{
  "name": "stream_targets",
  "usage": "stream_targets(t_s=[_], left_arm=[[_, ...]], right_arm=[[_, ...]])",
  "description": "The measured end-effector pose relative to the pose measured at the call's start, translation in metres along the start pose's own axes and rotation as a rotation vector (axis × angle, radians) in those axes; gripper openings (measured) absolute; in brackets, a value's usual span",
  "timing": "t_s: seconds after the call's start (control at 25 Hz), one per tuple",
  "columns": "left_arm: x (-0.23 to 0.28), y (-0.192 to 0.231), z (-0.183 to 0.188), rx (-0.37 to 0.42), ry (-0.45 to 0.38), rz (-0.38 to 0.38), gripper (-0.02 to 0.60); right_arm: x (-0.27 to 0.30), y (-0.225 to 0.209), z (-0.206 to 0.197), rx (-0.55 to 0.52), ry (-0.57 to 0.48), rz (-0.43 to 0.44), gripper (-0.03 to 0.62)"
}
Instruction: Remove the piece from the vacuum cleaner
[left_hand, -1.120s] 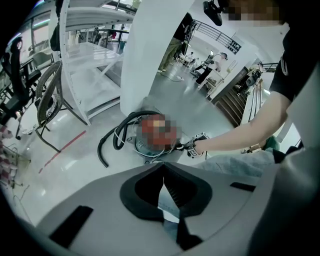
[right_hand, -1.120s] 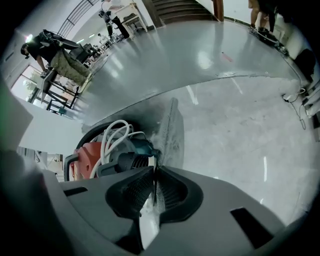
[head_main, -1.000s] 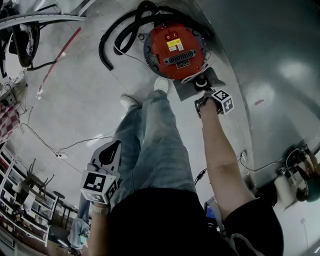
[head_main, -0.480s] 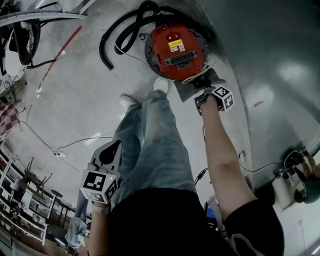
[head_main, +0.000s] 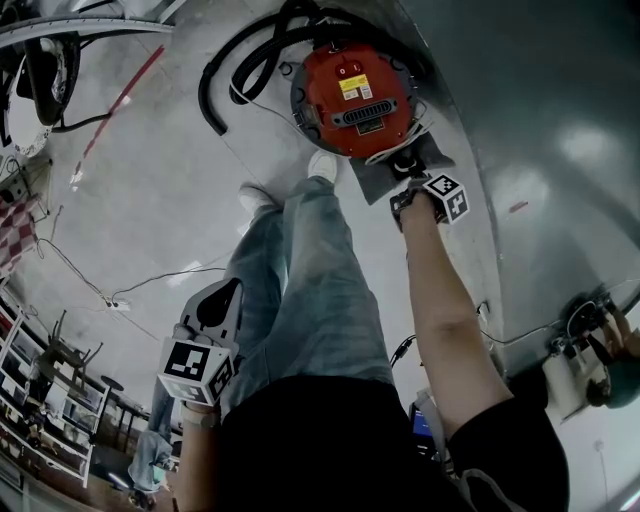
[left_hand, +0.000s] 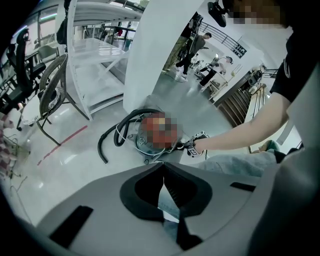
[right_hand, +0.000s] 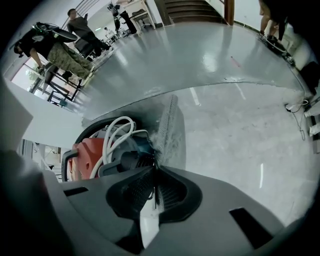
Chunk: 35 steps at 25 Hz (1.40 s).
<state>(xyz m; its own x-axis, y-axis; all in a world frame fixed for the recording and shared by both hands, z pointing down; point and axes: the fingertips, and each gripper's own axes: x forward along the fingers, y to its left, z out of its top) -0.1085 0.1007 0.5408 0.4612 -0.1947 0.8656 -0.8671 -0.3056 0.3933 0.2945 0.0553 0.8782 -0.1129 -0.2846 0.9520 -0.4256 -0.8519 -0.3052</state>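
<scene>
Head view is showing plenty of bare grey floor (head_main: 150, 200) left of the red vacuum cleaner (head_main: 350, 95). Only a red tape line (head_main: 115, 115) and a thin white cable (head_main: 150, 288) are crossing it, and glossier, darker floor is spreading wide open on the right. The black hose (head_main: 225, 75) is curling round the cleaner's far left side. The person's white shoe (head_main: 322, 166) is standing just beside its near edge, so that side is crowded. The right gripper (head_main: 398, 160) is pointing down at the cleaner's near right rim, its tips sitting against a dark fitting (right_hand: 134, 159) beside loops of white cord (right_hand: 117, 135). Its jaws have just been closing and are now standing together, with nothing I can make out between the pads. The left gripper (head_main: 230, 292) is hanging well away beside the jeans (head_main: 310, 290), jaws together and empty. A yellow label (head_main: 350, 88) is sitting on the red top, its print too small to read.
</scene>
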Motion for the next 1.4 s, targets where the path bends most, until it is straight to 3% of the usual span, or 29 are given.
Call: stream_targets(t_s=[0.6,1.4], left_arm=[[0.003,-0.001,-0.002,-0.015,0.005,0.009,0.018],[0.008,-0.001,-0.007,-0.02,0.014,0.01,0.018]], right_arm=[[-0.002,-0.014,-0.004,0.088,-0.01,0.01,0.052],[0.004,-0.025,-0.002,0.11,-0.016,0.022,0.052]])
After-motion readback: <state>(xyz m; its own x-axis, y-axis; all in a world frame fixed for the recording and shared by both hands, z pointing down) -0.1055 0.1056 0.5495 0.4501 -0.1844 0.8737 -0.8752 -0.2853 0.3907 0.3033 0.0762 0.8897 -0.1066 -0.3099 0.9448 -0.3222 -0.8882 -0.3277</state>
